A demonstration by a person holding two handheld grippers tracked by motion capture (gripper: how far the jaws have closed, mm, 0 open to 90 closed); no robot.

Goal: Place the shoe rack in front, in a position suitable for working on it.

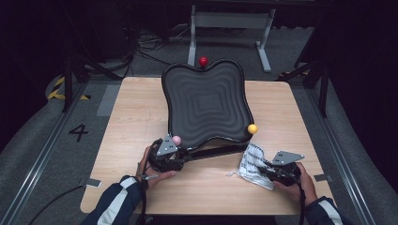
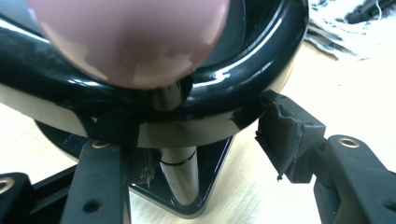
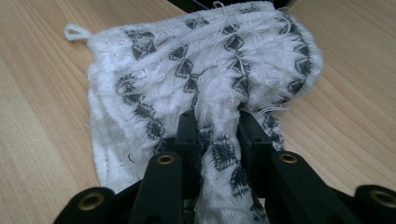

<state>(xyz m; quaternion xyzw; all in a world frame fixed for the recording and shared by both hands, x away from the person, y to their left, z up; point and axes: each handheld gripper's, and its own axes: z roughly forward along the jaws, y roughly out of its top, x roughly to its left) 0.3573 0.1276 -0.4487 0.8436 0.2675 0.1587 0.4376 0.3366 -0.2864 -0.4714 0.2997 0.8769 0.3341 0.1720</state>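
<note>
A black wavy tray (image 1: 206, 103) stands tilted on a black stand (image 1: 213, 151) on the wooden table (image 1: 136, 117). Its rim carries a red ball (image 1: 202, 61) at the far edge, a yellow ball (image 1: 252, 128) at the right corner and a pink ball (image 1: 176, 139) (image 2: 126, 37) at the near left corner. My left gripper (image 1: 180, 152) (image 2: 194, 149) is open, its jaws straddling the glossy rim (image 2: 243, 79) and metal post (image 2: 180, 177) just under the pink ball. My right gripper (image 1: 264, 168) (image 3: 217, 126) is shut on a white cloth with black pattern (image 1: 251, 161) (image 3: 187, 70), which lies on the table.
A grey metal frame (image 1: 230, 21) stands on the floor behind the table. Cables (image 1: 141, 49) run across the floor at the back left. A painted "4" (image 1: 78, 132) marks the floor at the left.
</note>
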